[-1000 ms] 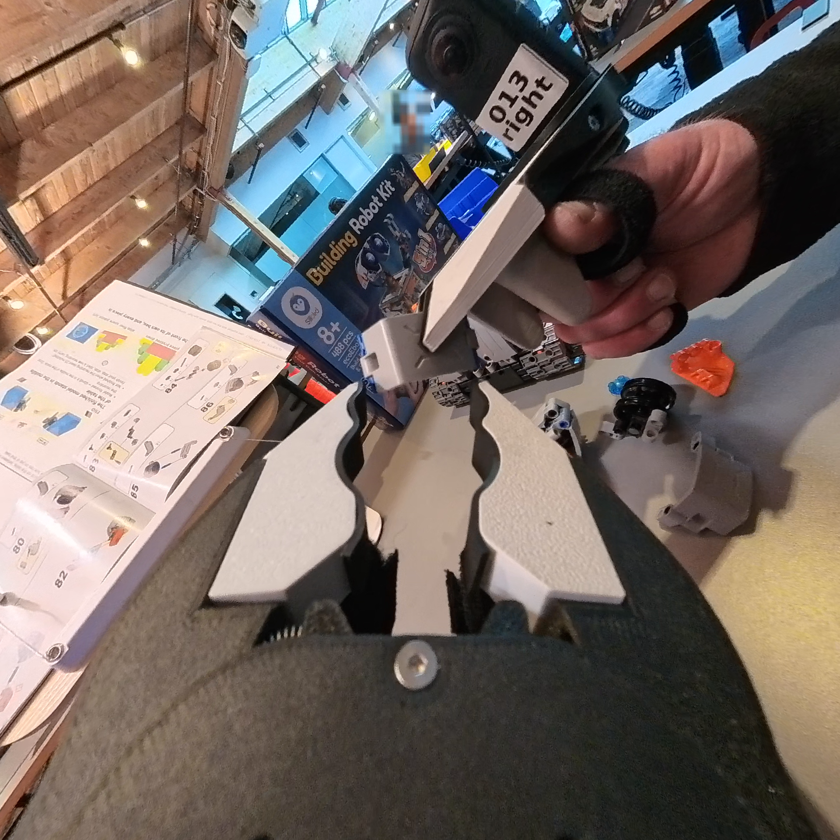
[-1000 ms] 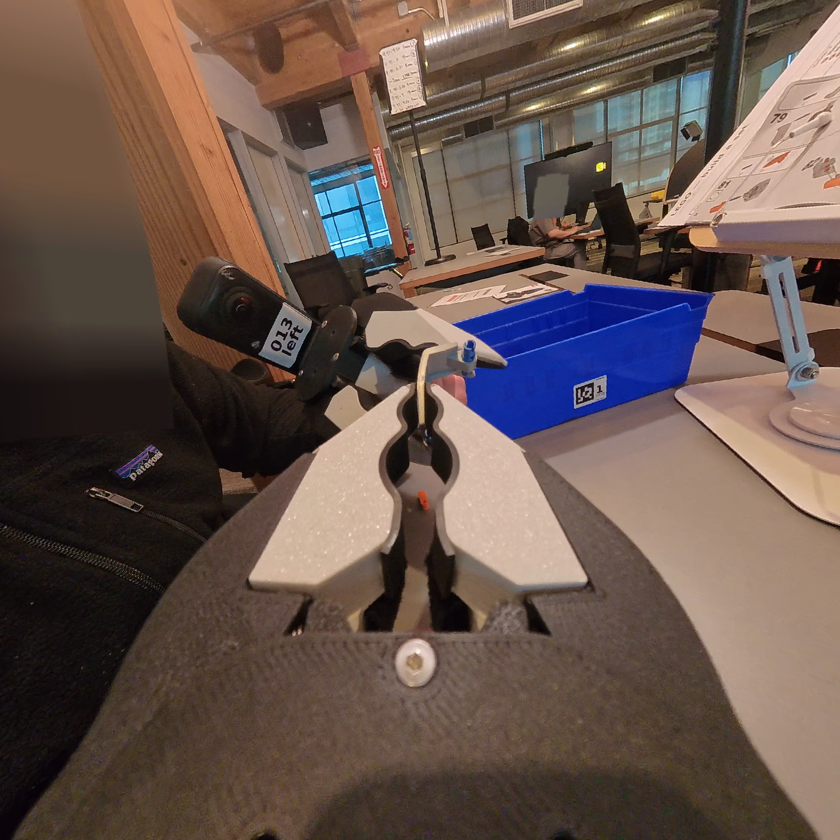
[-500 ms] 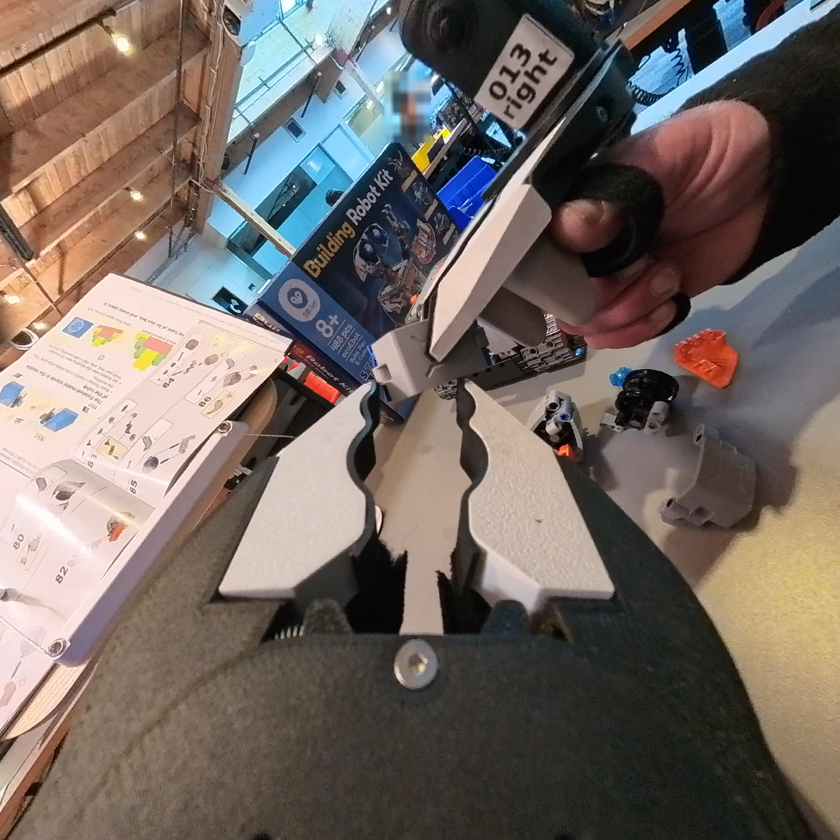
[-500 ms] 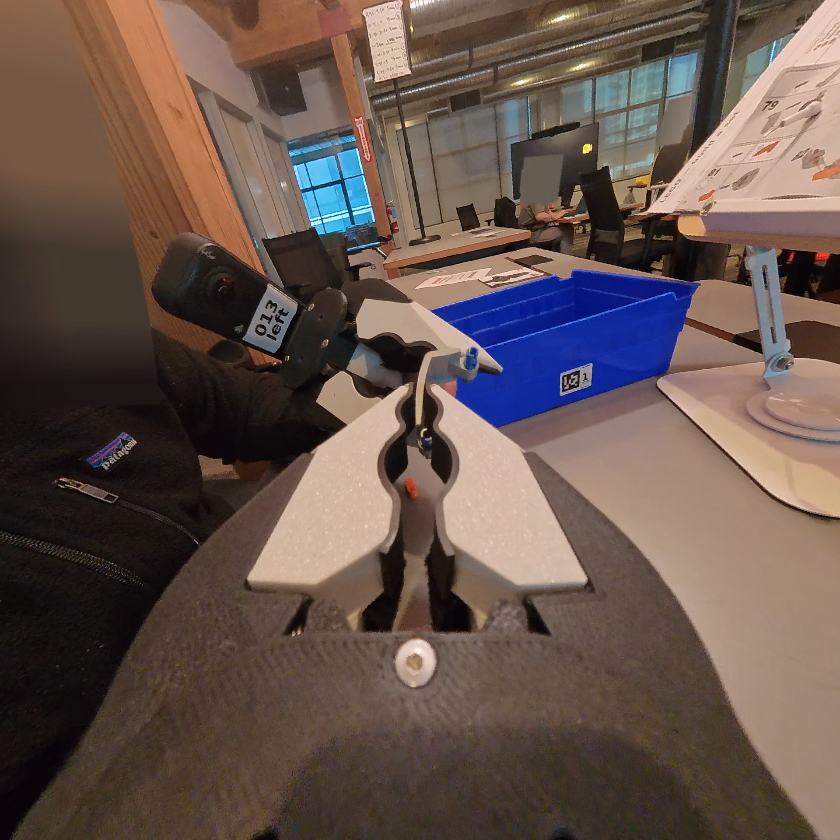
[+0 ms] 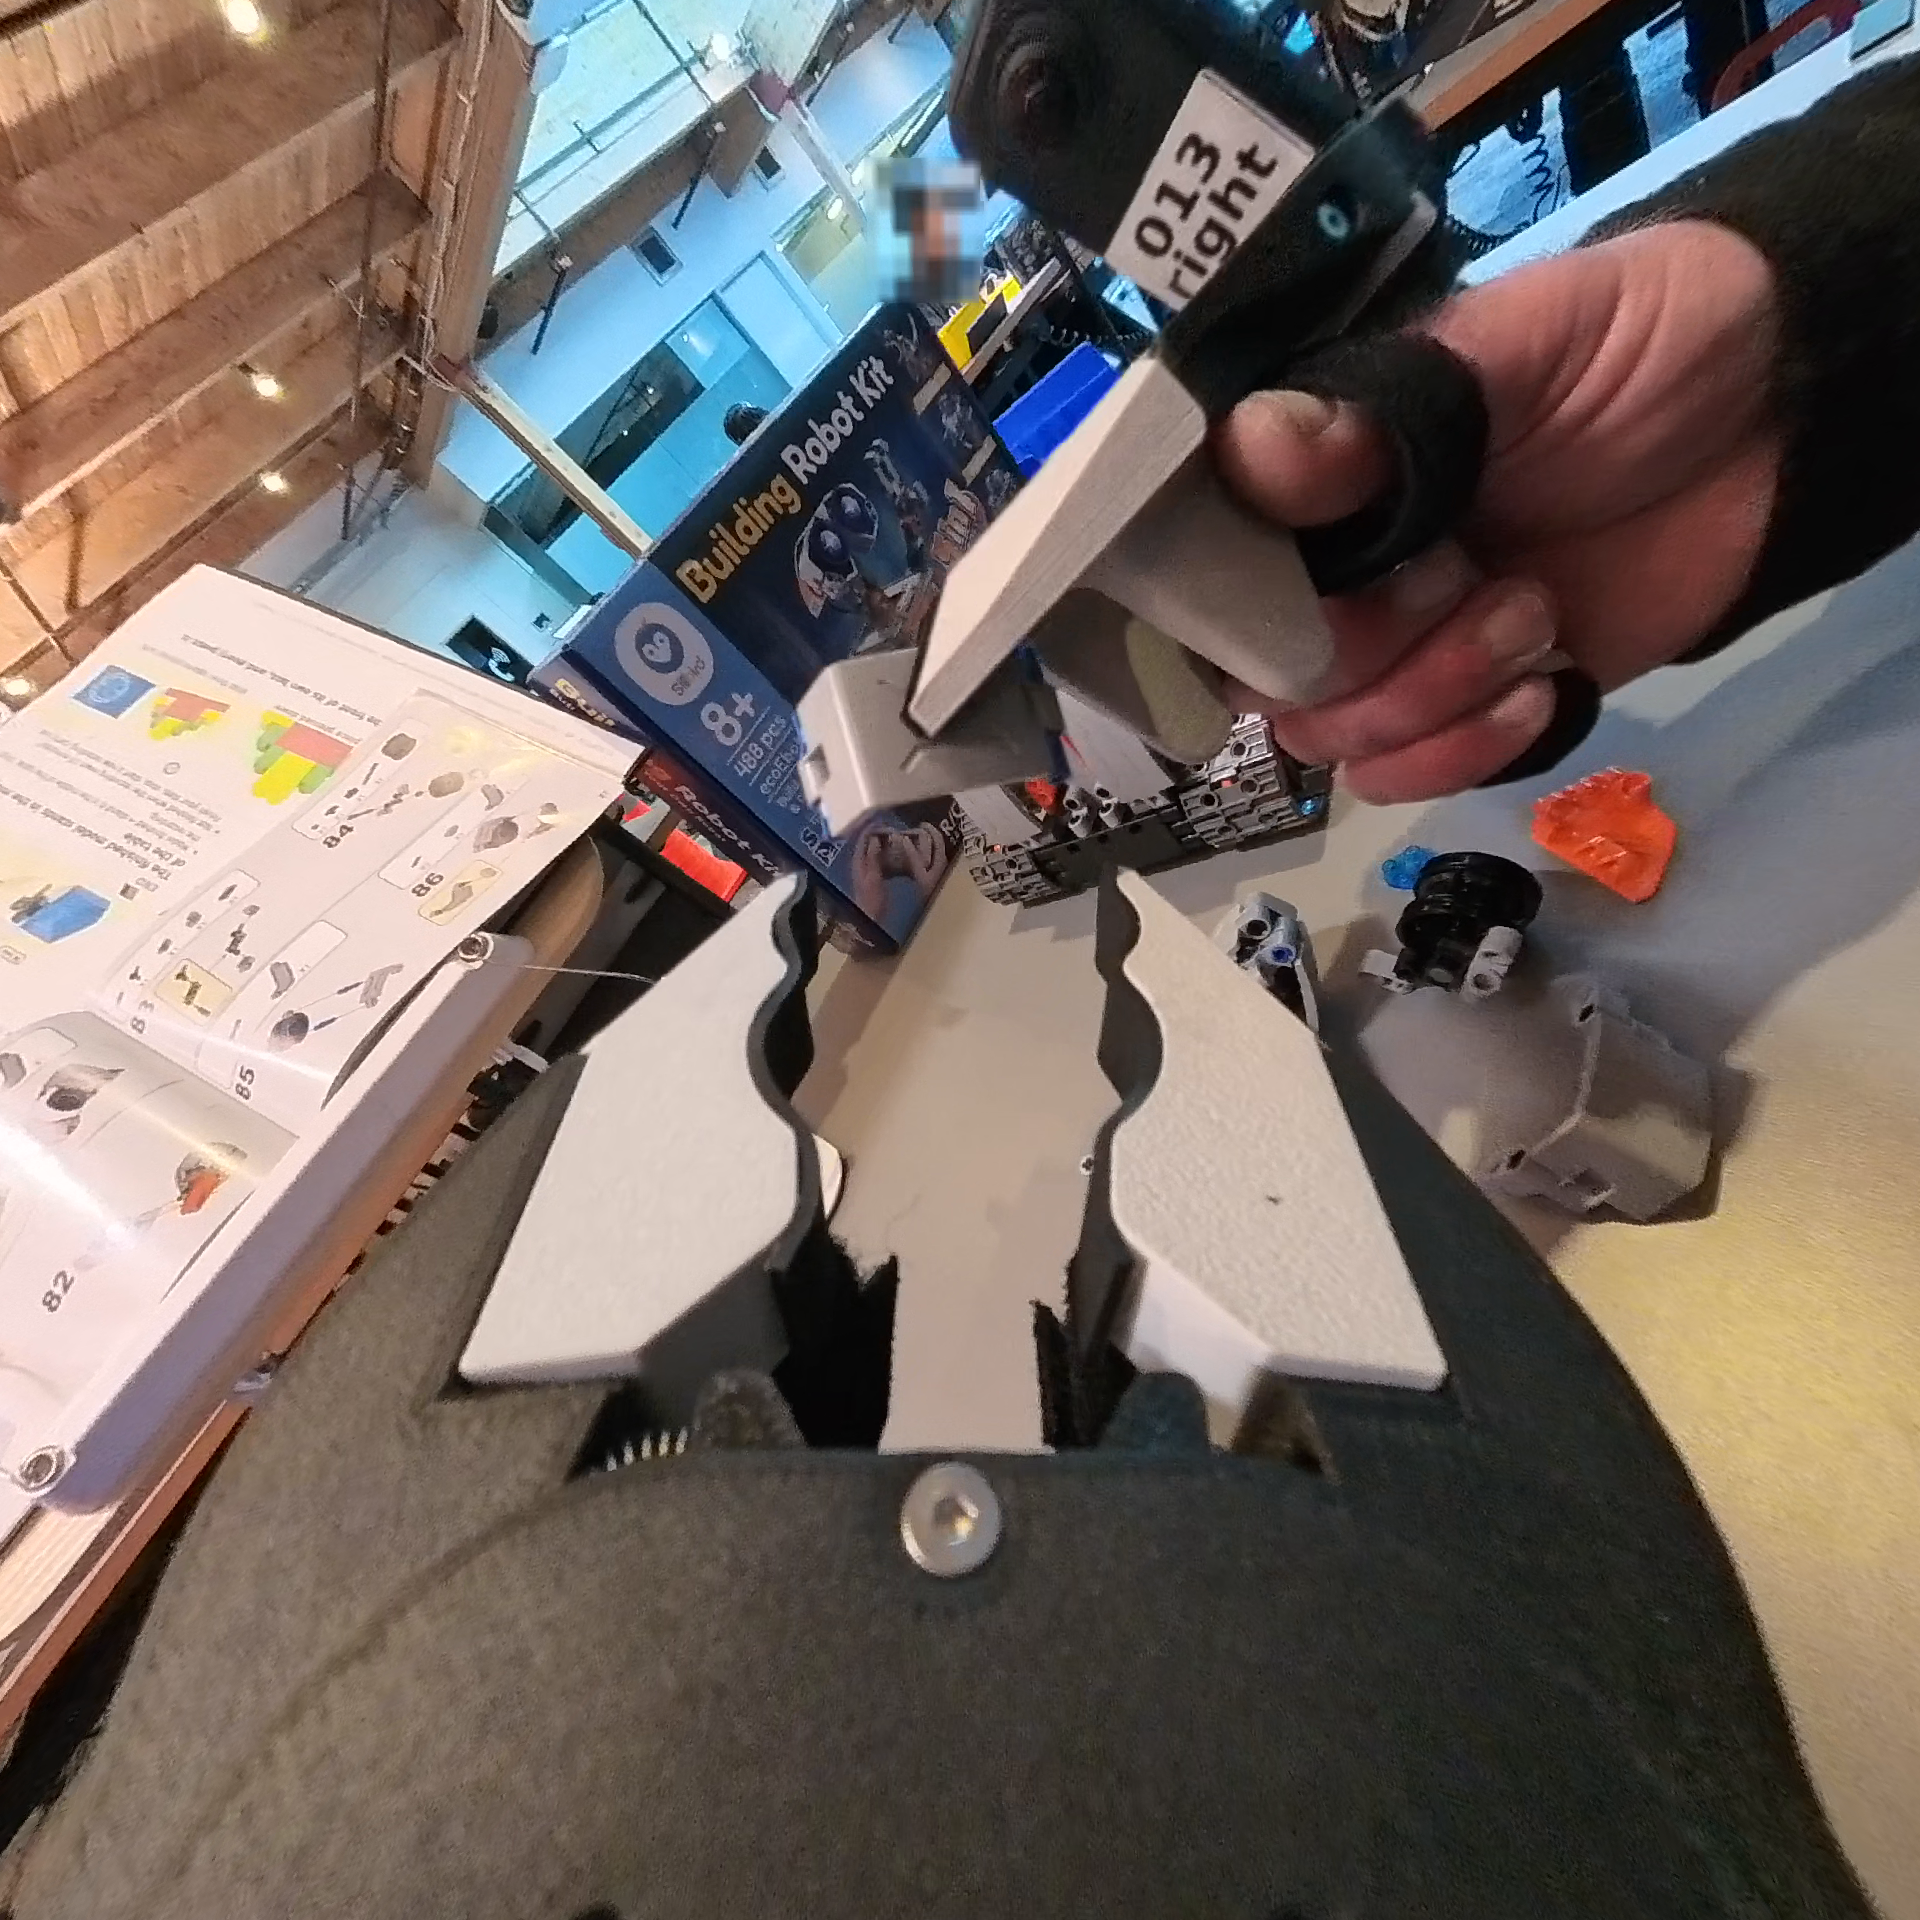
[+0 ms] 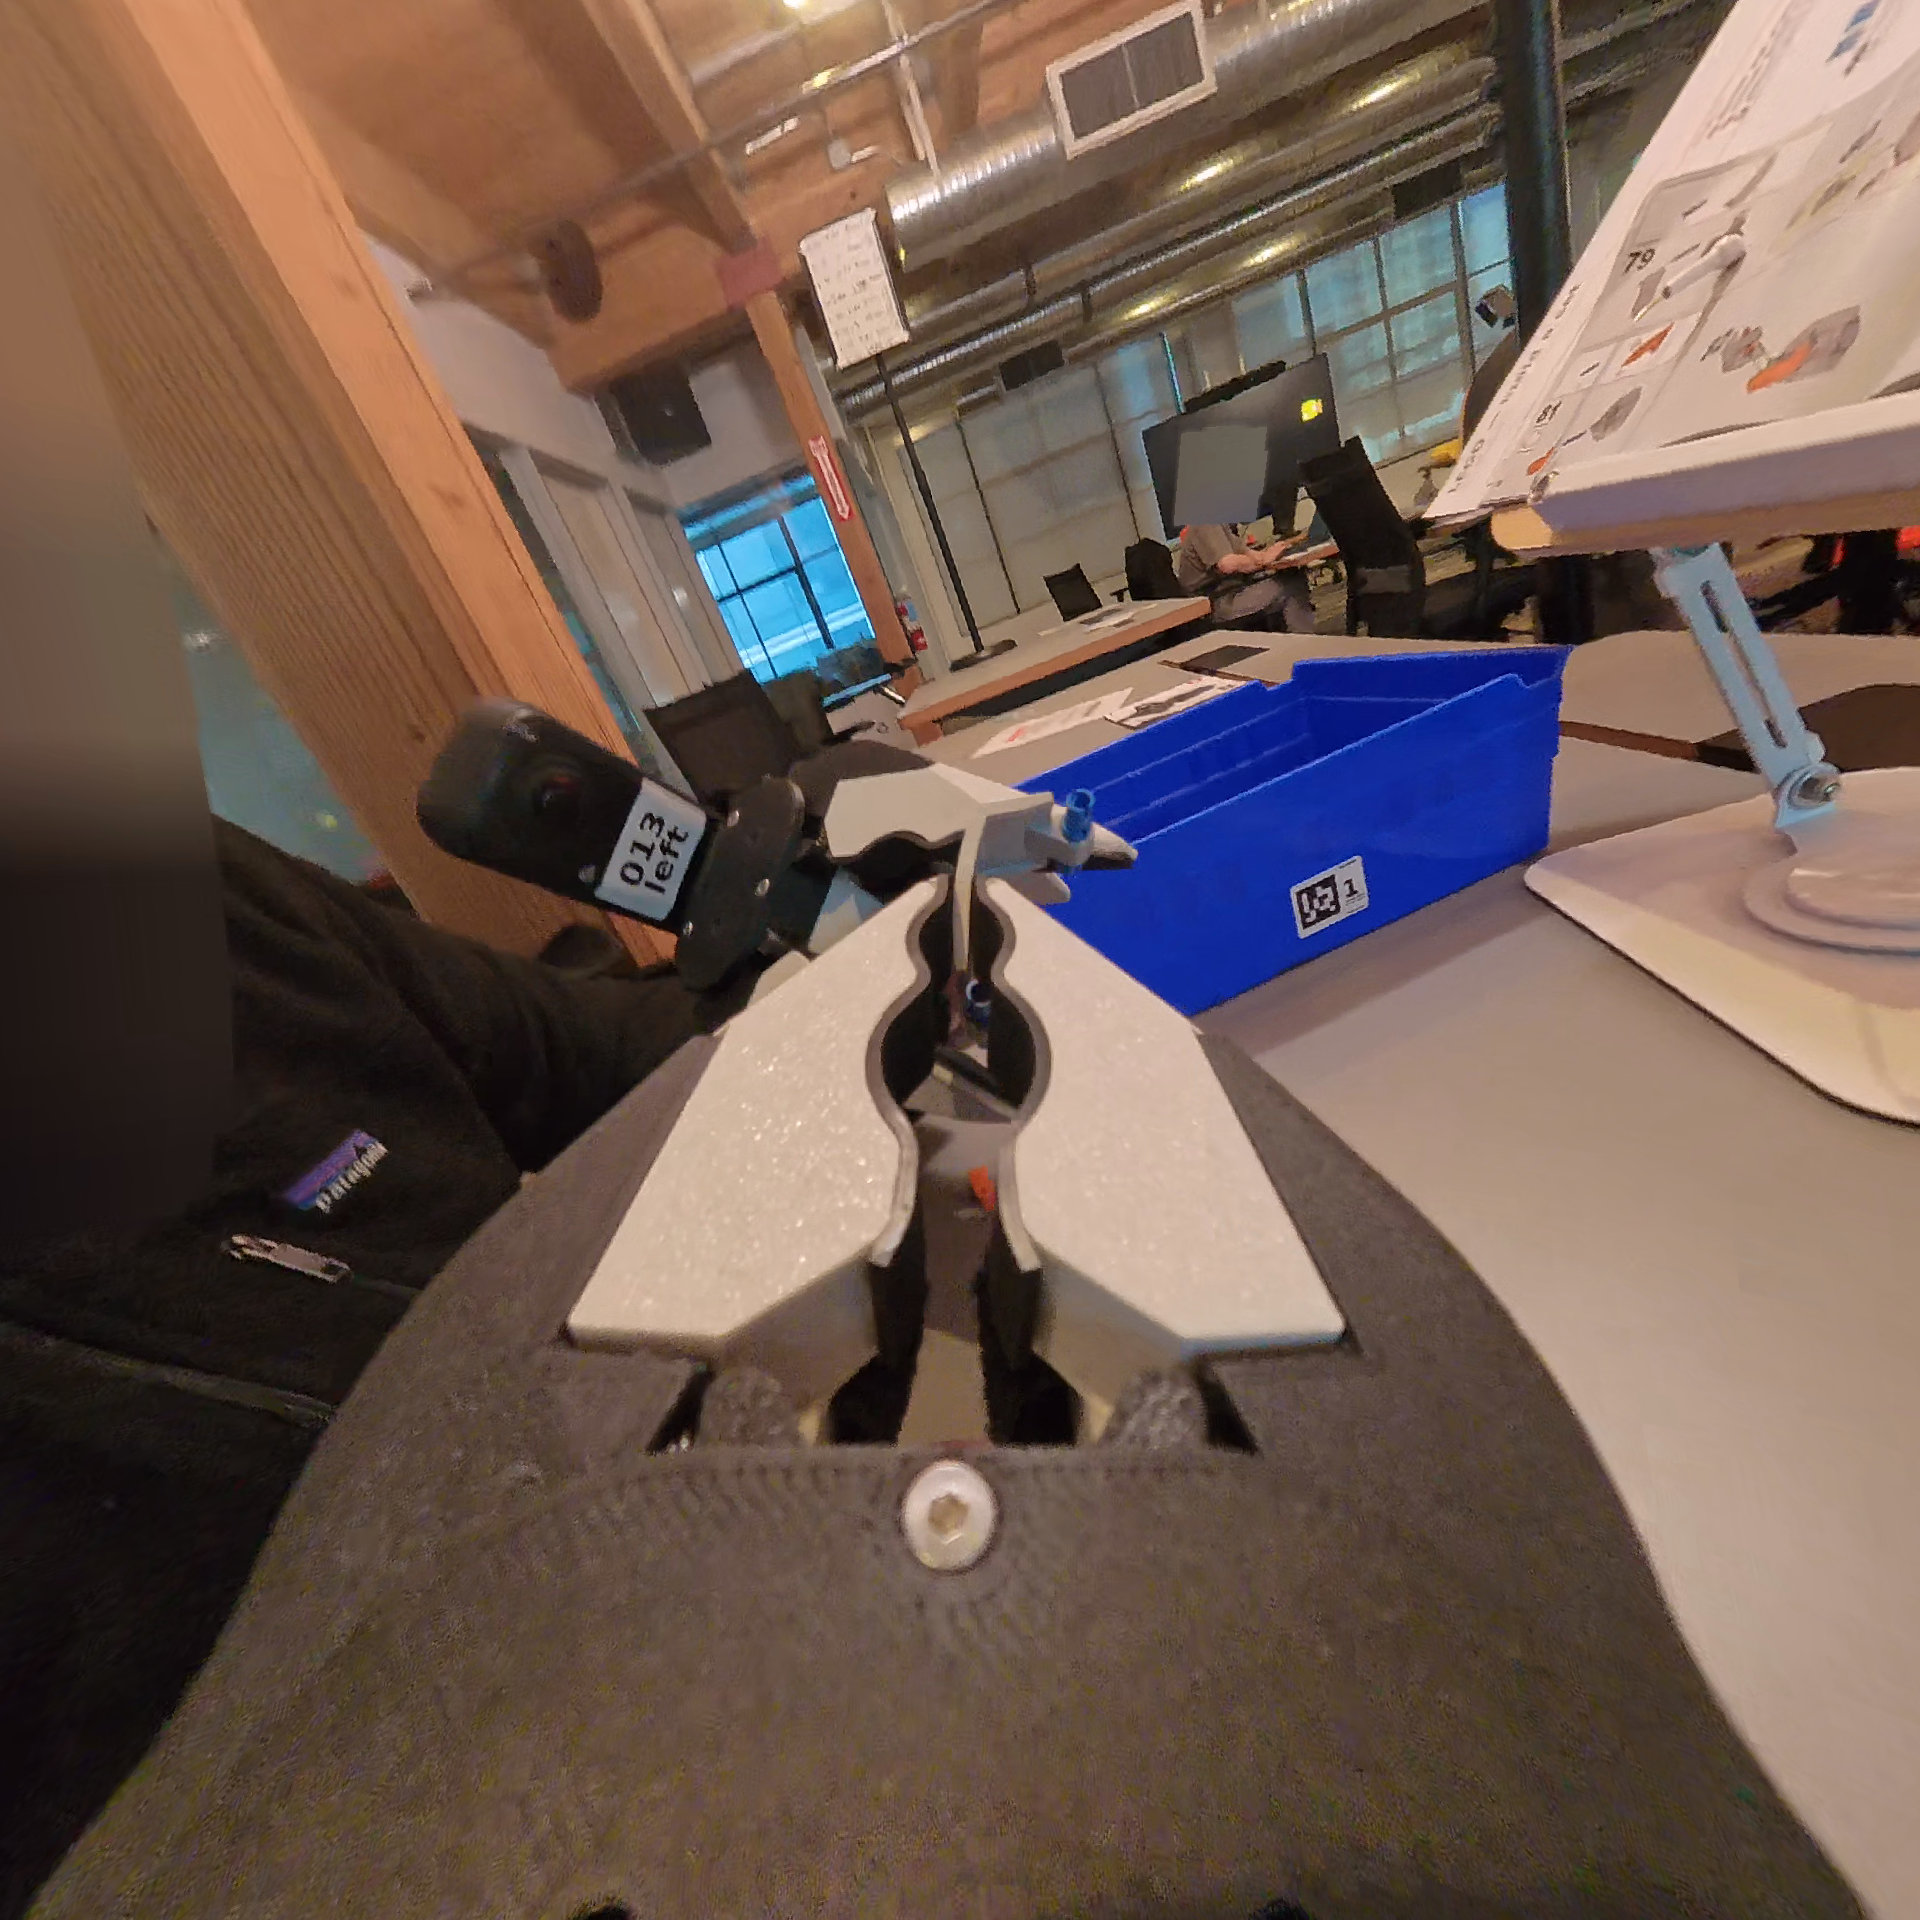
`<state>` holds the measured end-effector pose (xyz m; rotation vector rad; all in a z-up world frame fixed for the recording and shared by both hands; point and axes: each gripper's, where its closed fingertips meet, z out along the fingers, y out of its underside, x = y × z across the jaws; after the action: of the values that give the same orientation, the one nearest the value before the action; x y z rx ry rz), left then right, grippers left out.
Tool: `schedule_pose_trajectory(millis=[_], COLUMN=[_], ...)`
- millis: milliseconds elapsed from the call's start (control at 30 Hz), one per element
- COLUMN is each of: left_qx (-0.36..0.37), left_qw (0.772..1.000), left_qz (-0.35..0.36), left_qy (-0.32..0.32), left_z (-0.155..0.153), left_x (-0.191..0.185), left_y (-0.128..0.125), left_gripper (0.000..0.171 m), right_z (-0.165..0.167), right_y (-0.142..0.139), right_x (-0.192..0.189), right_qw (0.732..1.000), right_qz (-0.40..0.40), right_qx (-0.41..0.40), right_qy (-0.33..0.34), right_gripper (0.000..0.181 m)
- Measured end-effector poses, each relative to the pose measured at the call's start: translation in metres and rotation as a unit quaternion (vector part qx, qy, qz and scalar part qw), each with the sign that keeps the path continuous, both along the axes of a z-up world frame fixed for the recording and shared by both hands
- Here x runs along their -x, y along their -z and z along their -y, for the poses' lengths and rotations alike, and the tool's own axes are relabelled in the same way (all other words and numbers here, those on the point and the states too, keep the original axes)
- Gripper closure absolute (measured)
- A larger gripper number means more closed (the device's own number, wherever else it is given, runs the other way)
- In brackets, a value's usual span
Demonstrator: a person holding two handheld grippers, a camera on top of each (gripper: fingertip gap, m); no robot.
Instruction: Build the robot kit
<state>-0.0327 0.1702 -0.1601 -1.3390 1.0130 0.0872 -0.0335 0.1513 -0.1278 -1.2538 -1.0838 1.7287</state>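
Note:
In the left wrist view my left gripper (image 5: 956, 914) is open and empty, held low over the grey table (image 5: 1766, 1455). Just above and beyond its tips, a hand (image 5: 1579, 468) holds my right gripper (image 5: 966, 743), shut on a light grey block piece (image 5: 857, 743). In the right wrist view my right gripper (image 6: 966, 896) pinches that piece, seen edge-on as a thin pale strip (image 6: 964, 883) with a blue pin (image 6: 1078, 805) at its far end. The left gripper (image 6: 1091, 847) lies right behind it, pointing right.
On the table lie a dark tracked model (image 5: 1143, 821), a small grey part (image 5: 1268, 935), a black wheel part (image 5: 1465, 914), an orange piece (image 5: 1605, 831) and a grey motor block (image 5: 1558, 1112). A kit box (image 5: 810, 623), a booklet on a stand (image 5: 260, 883) and a blue bin (image 6: 1351, 790) stand around. Left and right tips are no more than a few centimetres apart.
My left gripper narrowed near the grey block, then opened wider. The right gripper with the block has moved slightly up and away from the left fingertips.

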Motion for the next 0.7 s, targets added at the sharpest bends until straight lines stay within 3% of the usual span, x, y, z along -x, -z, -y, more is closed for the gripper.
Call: schedule_pose_trajectory(millis=[300, 700], left_qx=[0.001, 0.007], left_qw=[1.0, 1.0], left_qz=[0.003, -0.016], left_qy=[0.003, 0.004], left_z=[0.0, 0.001], left_x=[-0.003, -0.006], left_y=[0.0, 0.005], left_gripper=[0.122, 0.125], right_z=[0.001, 0.008], right_y=[0.007, 0.022], right_x=[0.005, 0.012], right_qw=[1.0, 0.995], right_qz=[0.009, 0.075], right_qx=[0.025, -0.059], right_qy=[-0.008, 0.013], right_gripper=[0.181, 0.175])
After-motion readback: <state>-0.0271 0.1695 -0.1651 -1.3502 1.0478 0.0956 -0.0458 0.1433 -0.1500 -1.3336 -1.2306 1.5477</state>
